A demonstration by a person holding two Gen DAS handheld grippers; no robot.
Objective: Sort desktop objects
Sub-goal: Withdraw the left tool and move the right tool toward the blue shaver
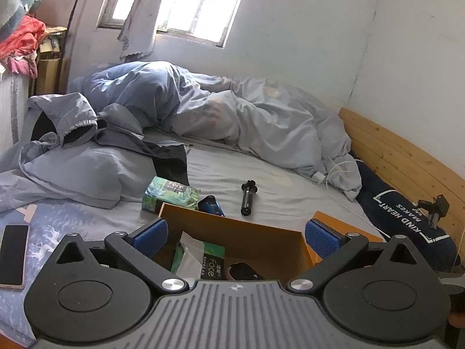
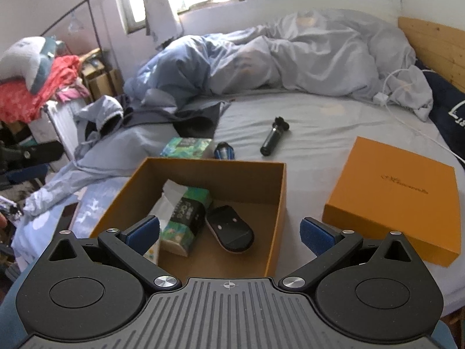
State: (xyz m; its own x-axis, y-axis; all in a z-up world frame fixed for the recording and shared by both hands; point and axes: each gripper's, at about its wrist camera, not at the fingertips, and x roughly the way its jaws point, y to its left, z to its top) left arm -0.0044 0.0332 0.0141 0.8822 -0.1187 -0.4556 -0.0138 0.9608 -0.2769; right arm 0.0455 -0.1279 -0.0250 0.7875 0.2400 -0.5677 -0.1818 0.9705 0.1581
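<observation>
Right claw [image 2: 229, 237] stands spread wide, nothing between its blue pads [image 2: 144, 234], poised over the near edge of the open orange box [image 2: 277, 203]; left claw [image 1: 236, 240] likewise spread and empty, held above the same box [image 1: 261, 241] from its near side; inside the box lie a green tissue pack [image 2: 186, 218] with white tissue pulled up at its top, and just beside it on the right a black computer mouse [image 2: 231, 231], the two touching or nearly so; the box rests on the bed [image 2: 319, 133], on a grey sheet; the orange lid [image 2: 392, 200] lies flat on the sheet to the right of the box, apart from it, with script lettering on its top; beyond the far wall of the box, a second green tissue pack [image 2: 189, 147] sits on the sheet, close to the box; just right of it a small blue and black object [image 2: 224, 150], type not determinable; further right and well clear of the box, a black cylindrical object [image 2: 273, 136] lies on its side; a smartphone [image 1: 13, 257] lies screen up on the patterned bedding to the left in the left wrist view; a rumpled grey duvet [image 2: 319, 49] covers the far half of the bed; a white charger and cable [image 2: 386, 93] rest at its right edge; a wooden headboard [image 2: 436, 43] stands at right
</observation>
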